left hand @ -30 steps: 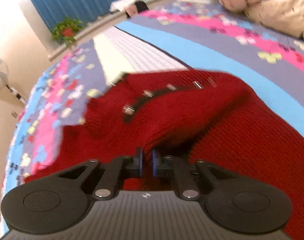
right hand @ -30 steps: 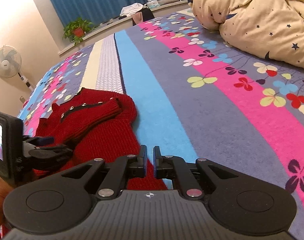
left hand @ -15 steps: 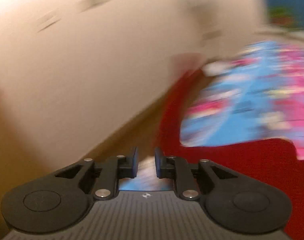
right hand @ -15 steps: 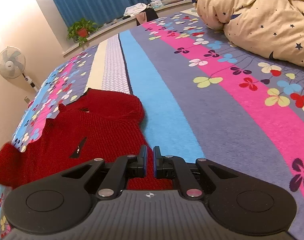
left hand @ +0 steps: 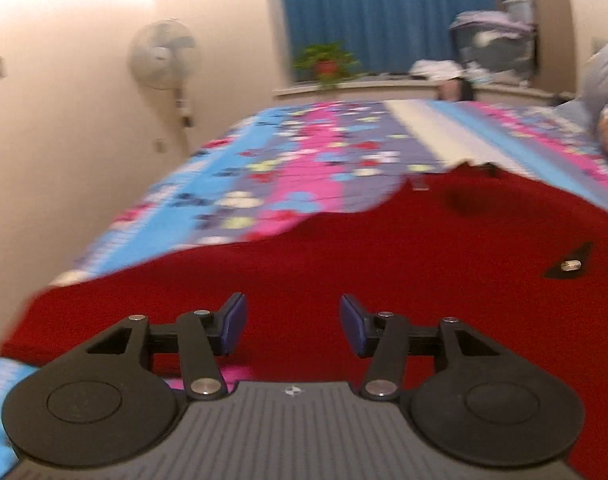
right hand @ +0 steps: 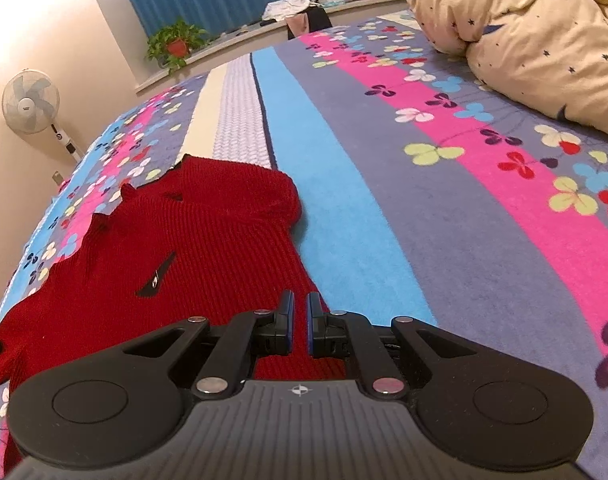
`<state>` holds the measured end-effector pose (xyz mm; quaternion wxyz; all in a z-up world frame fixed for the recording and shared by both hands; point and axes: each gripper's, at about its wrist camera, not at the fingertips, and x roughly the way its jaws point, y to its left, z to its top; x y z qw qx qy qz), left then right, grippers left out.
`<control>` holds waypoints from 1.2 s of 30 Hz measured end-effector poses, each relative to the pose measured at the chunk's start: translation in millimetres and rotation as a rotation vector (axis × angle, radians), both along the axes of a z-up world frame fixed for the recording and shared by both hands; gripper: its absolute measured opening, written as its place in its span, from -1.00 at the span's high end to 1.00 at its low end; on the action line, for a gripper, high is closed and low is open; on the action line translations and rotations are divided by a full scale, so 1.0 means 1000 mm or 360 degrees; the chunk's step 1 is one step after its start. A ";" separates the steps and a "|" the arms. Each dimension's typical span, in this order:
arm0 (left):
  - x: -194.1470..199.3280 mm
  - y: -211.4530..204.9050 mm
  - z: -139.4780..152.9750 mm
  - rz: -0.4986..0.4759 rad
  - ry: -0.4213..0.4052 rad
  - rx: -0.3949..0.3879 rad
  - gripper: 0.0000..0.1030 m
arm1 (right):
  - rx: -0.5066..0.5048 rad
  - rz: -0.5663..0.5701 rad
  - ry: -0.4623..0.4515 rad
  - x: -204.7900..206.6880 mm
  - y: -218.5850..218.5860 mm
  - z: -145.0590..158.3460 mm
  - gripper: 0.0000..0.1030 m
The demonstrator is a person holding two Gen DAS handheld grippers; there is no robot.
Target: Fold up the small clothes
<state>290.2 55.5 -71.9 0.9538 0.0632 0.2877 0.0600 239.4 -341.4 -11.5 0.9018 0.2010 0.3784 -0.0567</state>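
Observation:
A small red knit sweater (right hand: 176,248) lies spread flat on the flowered bedspread (right hand: 423,208); it also shows in the left wrist view (left hand: 383,264), with a black pocket trim and metal button (left hand: 569,266). My left gripper (left hand: 292,328) is open and empty, low over the sweater's near edge. My right gripper (right hand: 300,326) has its jaws nearly closed, a thin gap between the pads, over the sweater's lower right edge; I cannot see cloth between them.
A cream star-print duvet (right hand: 535,32) is heaped at the far right of the bed. A standing fan (right hand: 32,104) is by the left wall. A potted plant (right hand: 176,42) and clutter sit on the window ledge before blue curtains.
The left gripper let go of the folded-over sweater part, swung away fast and came back low with jaws open. The sweater now lies spread out flat. The right gripper barely moved.

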 end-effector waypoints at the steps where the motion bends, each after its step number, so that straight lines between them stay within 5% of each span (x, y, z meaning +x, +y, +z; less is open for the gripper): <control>1: 0.004 -0.010 -0.010 -0.0030 0.0007 -0.0033 -0.13 | 0.0000 0.0001 -0.0010 0.003 -0.002 -0.001 0.89; 5: 0.003 -0.023 -0.070 0.0009 0.0100 -0.0084 -0.27 | 0.0015 -0.0008 -0.0078 0.025 -0.016 -0.007 0.89; 7: -0.006 -0.018 -0.074 0.0003 -0.0024 -0.0150 -0.31 | 0.0002 -0.0003 -0.0119 0.040 -0.023 -0.011 0.89; 10: -0.004 -0.008 -0.078 0.0014 -0.0022 -0.0266 -0.35 | -0.0001 0.0033 -0.0165 0.070 -0.034 -0.028 0.85; 15: -0.005 -0.017 -0.084 0.0019 -0.0068 -0.0143 -0.36 | 0.0148 -0.0005 -0.0171 0.123 -0.057 -0.066 0.22; 20: -0.018 -0.003 -0.078 0.0009 -0.0072 -0.0208 -0.36 | 0.0282 0.0031 -0.0175 0.162 -0.059 -0.089 0.01; 25: -0.024 -0.004 -0.076 0.0009 -0.0080 -0.0213 -0.36 | 0.0359 0.0216 -0.0172 0.197 -0.037 -0.098 0.02; 26: -0.024 -0.005 -0.077 0.0009 -0.0080 -0.0207 -0.36 | 0.0337 0.0224 -0.0161 0.203 -0.034 -0.098 0.12; 27: -0.025 -0.005 -0.077 0.0010 -0.0081 -0.0204 -0.36 | 0.0329 0.0228 -0.0152 0.208 -0.034 -0.095 0.53; 29: -0.026 -0.006 -0.076 0.0011 -0.0081 -0.0196 -0.37 | 0.0359 0.0250 -0.0148 0.213 -0.037 -0.086 0.70; 33: -0.028 -0.008 -0.075 0.0012 -0.0079 -0.0189 -0.37 | 0.0313 0.0211 -0.0392 0.183 -0.041 -0.022 0.77; 36: -0.029 -0.008 -0.075 0.0012 -0.0079 -0.0184 -0.37 | 0.0118 0.0008 -0.0655 0.124 -0.039 0.033 0.77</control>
